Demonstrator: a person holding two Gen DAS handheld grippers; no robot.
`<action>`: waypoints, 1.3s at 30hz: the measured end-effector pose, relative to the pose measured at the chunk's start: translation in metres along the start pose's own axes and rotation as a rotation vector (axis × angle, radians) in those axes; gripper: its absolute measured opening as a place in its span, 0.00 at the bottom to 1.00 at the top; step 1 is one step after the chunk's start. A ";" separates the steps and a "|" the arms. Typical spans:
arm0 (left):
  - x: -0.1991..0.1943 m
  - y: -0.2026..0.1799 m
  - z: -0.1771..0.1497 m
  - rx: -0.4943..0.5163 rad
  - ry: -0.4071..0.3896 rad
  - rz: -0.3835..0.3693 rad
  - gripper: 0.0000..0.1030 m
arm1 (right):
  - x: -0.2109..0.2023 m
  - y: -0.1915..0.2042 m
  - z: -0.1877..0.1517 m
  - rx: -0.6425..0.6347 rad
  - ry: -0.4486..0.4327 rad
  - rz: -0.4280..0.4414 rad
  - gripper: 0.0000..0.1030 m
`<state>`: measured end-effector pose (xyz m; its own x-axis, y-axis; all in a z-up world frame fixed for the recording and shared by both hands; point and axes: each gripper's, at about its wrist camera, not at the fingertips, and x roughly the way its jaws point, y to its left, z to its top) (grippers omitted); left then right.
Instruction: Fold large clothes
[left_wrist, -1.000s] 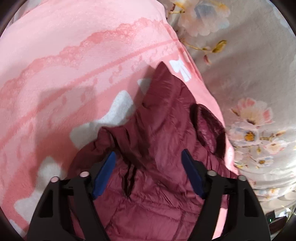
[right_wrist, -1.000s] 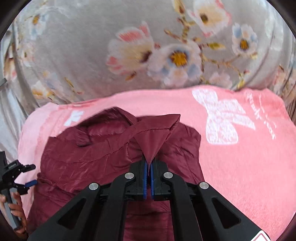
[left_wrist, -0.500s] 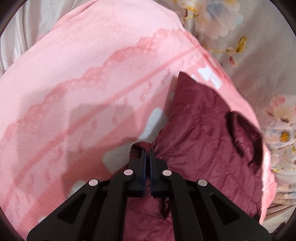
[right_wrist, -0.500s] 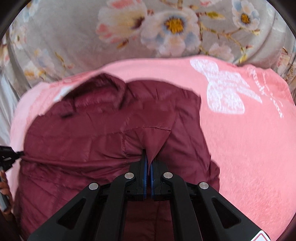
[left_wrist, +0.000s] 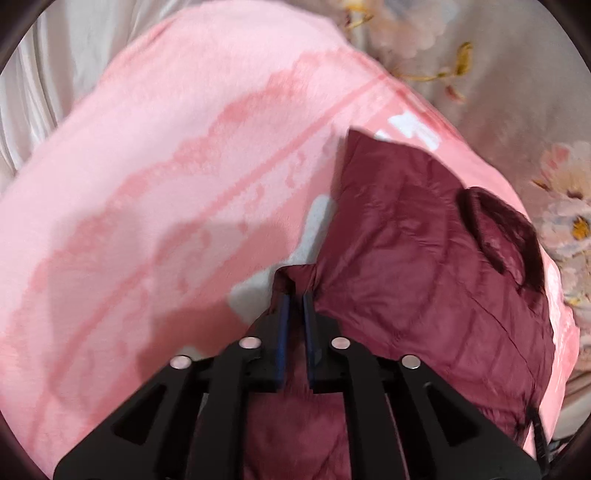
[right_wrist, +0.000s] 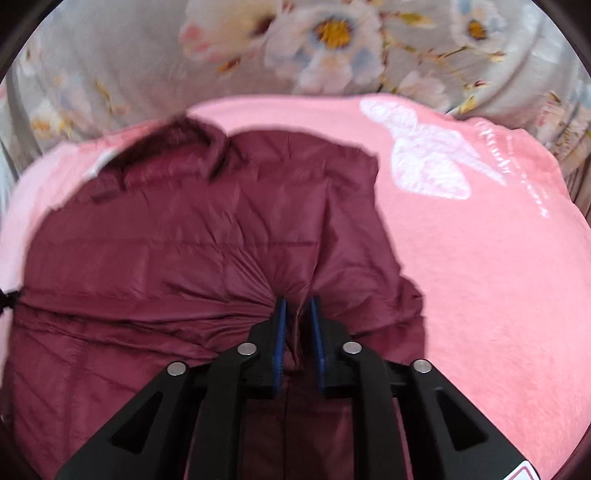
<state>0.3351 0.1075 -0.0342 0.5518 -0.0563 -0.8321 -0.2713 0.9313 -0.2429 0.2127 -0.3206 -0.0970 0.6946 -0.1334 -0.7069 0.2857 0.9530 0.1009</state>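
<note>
A maroon quilted jacket (left_wrist: 424, 266) lies on a pink blanket (left_wrist: 166, 166), its dark collar opening (left_wrist: 498, 236) toward the right. My left gripper (left_wrist: 295, 295) holds a small fold of the jacket's edge between its blue pads; its jaws are opening slightly. In the right wrist view the jacket (right_wrist: 166, 258) spreads wide to the left. My right gripper (right_wrist: 297, 301) sits low on it, with fabric gathered in pleats between its pads, and its jaws are opening.
The pink blanket (right_wrist: 480, 277), printed with a white bow, covers the bed around the jacket. A grey floral sheet (right_wrist: 147, 66) lies beyond it and shows again as floral sheet (left_wrist: 517, 92). Pale cloth (left_wrist: 44, 74) hangs at the far left.
My left gripper went from wide open over the jacket to pinching its edge, and turned. My right gripper sank with its fold, laying the jacket flatter, and its pads have parted a little.
</note>
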 end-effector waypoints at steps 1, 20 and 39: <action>-0.007 -0.005 0.001 0.022 -0.022 0.010 0.11 | -0.007 0.000 0.004 0.006 -0.016 0.015 0.17; 0.046 -0.129 -0.027 0.369 0.039 -0.008 0.39 | 0.051 0.111 -0.013 -0.225 0.147 0.154 0.18; 0.051 -0.120 -0.041 0.398 -0.079 0.055 0.43 | 0.069 0.056 -0.004 -0.083 0.056 0.042 0.12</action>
<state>0.3637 -0.0213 -0.0678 0.6083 0.0107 -0.7936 0.0162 0.9995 0.0258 0.2739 -0.2750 -0.1430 0.6661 -0.0796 -0.7416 0.2001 0.9769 0.0749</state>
